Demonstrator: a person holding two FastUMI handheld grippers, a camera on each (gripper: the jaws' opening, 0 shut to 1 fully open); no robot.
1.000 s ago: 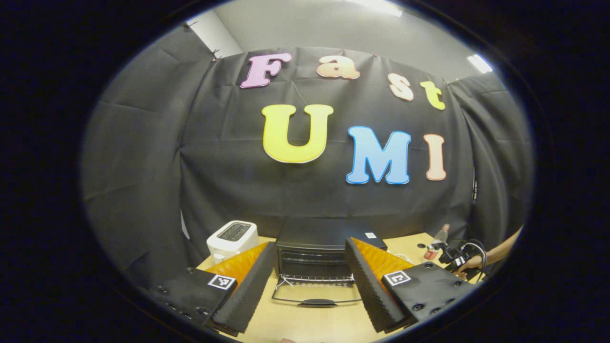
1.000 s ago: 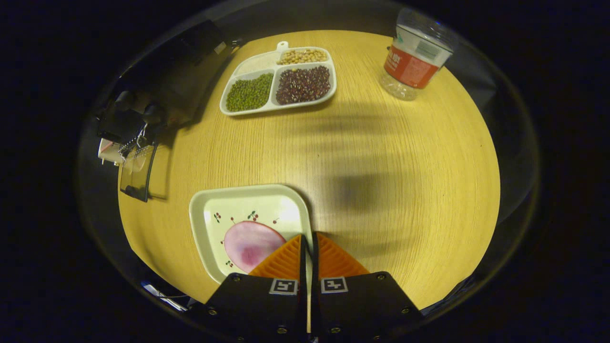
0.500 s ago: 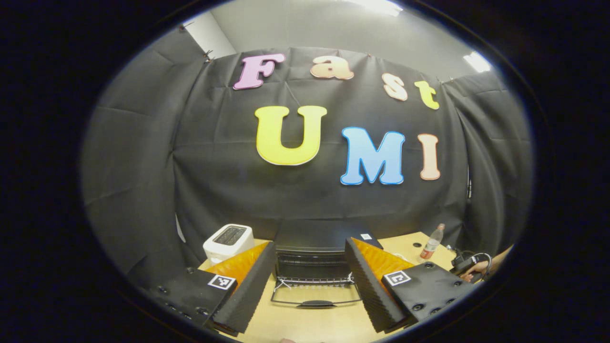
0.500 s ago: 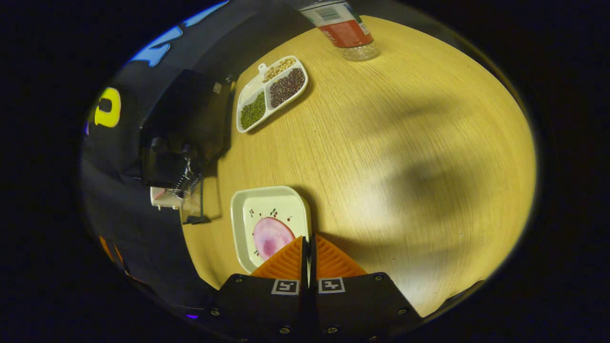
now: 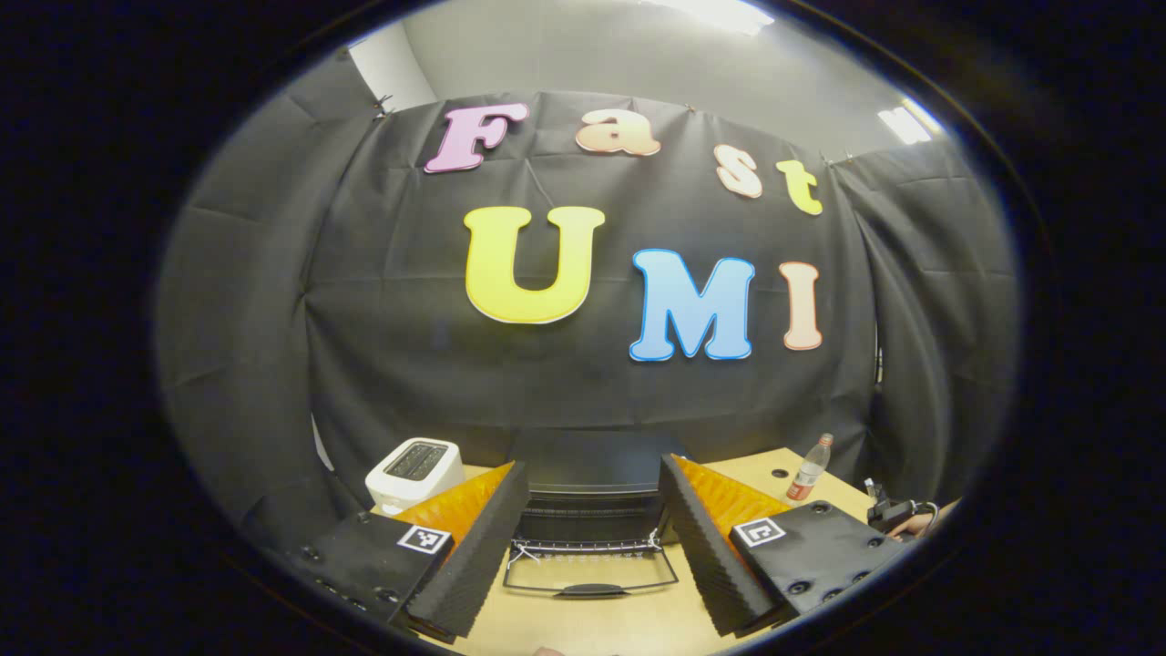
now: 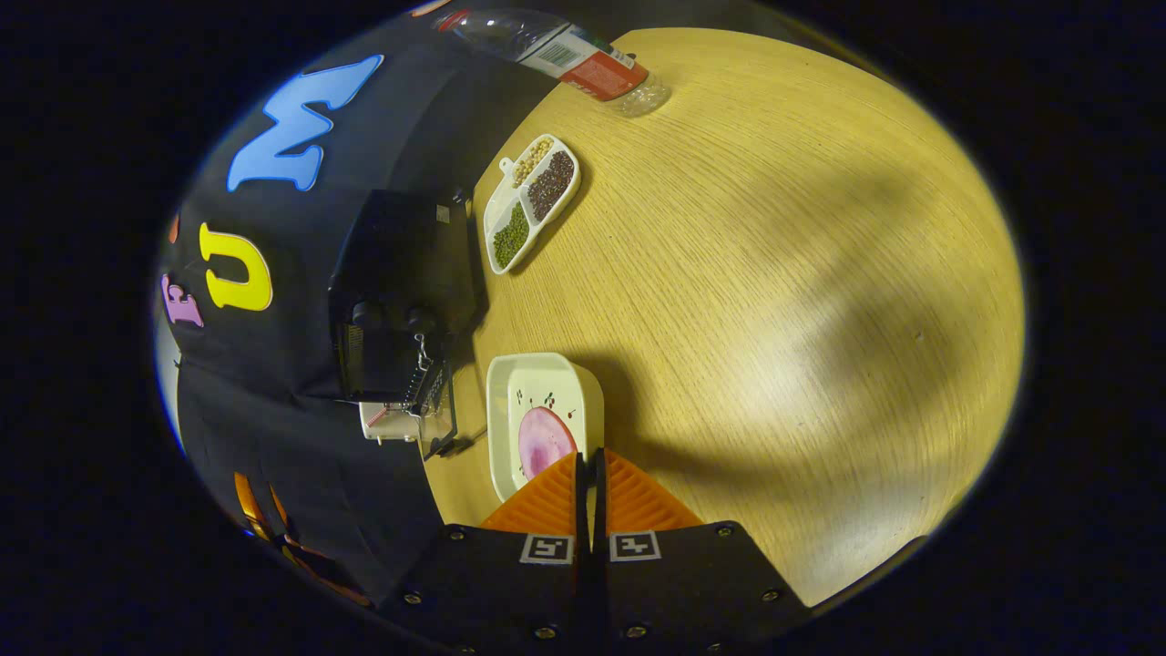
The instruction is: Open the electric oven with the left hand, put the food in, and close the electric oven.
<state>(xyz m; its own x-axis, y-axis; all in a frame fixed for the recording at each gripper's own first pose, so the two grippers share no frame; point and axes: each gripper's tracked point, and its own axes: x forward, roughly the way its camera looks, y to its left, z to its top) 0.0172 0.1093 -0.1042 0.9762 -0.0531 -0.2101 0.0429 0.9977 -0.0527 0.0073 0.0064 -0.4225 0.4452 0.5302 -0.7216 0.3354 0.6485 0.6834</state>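
Oven (image 5: 592, 492) stands open, door (image 5: 590, 572) down; left gripper (image 5: 592, 538) spread before it, right gripper (image 6: 590, 483) pinching the food plate's (image 6: 510, 401) rim beside it

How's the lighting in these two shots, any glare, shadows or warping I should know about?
Left gripper view: ceiling lights blow out to white, the booth below is dim, and fisheye bends the cloth wall. Right gripper view: the wooden table is brightly lit with broad soft shadows across it, the bottle stretches at the rim, and the oven sits in deep shade.
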